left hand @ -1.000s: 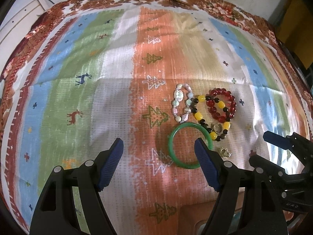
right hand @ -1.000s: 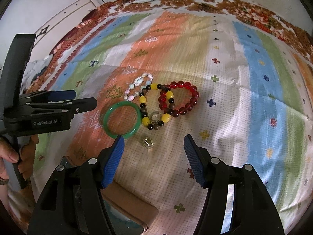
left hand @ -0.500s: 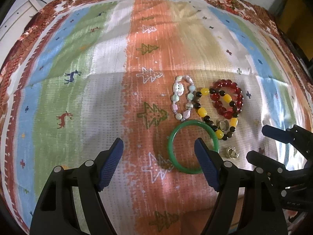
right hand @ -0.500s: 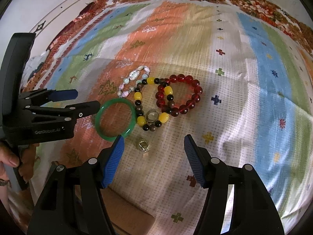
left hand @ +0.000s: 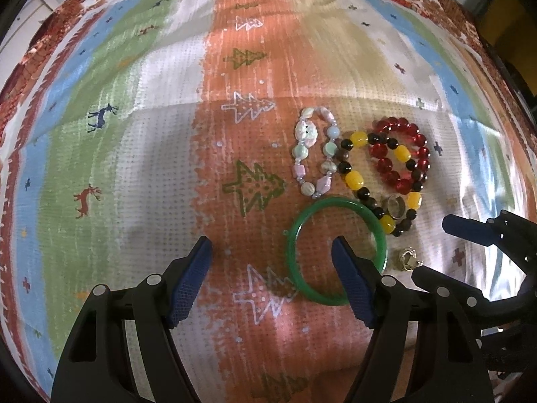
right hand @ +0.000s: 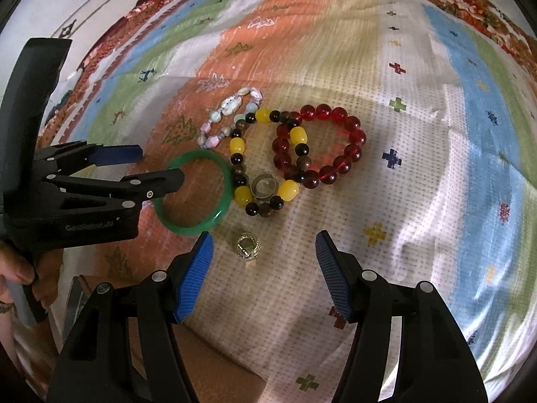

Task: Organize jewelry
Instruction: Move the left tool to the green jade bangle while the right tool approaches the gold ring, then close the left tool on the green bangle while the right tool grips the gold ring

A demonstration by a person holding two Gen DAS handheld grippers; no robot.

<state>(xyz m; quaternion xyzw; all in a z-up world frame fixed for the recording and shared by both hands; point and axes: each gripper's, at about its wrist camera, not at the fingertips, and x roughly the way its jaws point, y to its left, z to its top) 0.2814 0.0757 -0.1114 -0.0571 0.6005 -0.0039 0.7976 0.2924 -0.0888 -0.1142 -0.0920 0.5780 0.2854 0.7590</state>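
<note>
A green bangle (left hand: 302, 225) (right hand: 196, 230) lies on the patterned cloth. Beside it lie a pale stone bracelet (left hand: 313, 151) (right hand: 228, 109), a yellow-and-black bead bracelet (left hand: 355, 176) (right hand: 240, 168), a red bead bracelet (left hand: 399, 154) (right hand: 339, 141), a silver ring (left hand: 394, 205) (right hand: 263, 186) and a small gold ornament (left hand: 407, 258) (right hand: 247, 247). My left gripper (left hand: 272, 255) (right hand: 159, 166) is open, its right finger over the bangle's inside. My right gripper (right hand: 261, 252) (left hand: 433, 248) is open and straddles the gold ornament.
The striped cloth (left hand: 134, 134) (right hand: 436, 168) covers the whole surface, with a red floral border at the far edge. A brown box edge (right hand: 208, 369) shows under my right gripper. A hand (right hand: 16, 268) holds the left gripper's handle.
Both grippers have moved forward and lower toward the jewelry. The left gripper's right finger now reaches inside the bangle; the gold ornament now sits between the right gripper's fingers.
</note>
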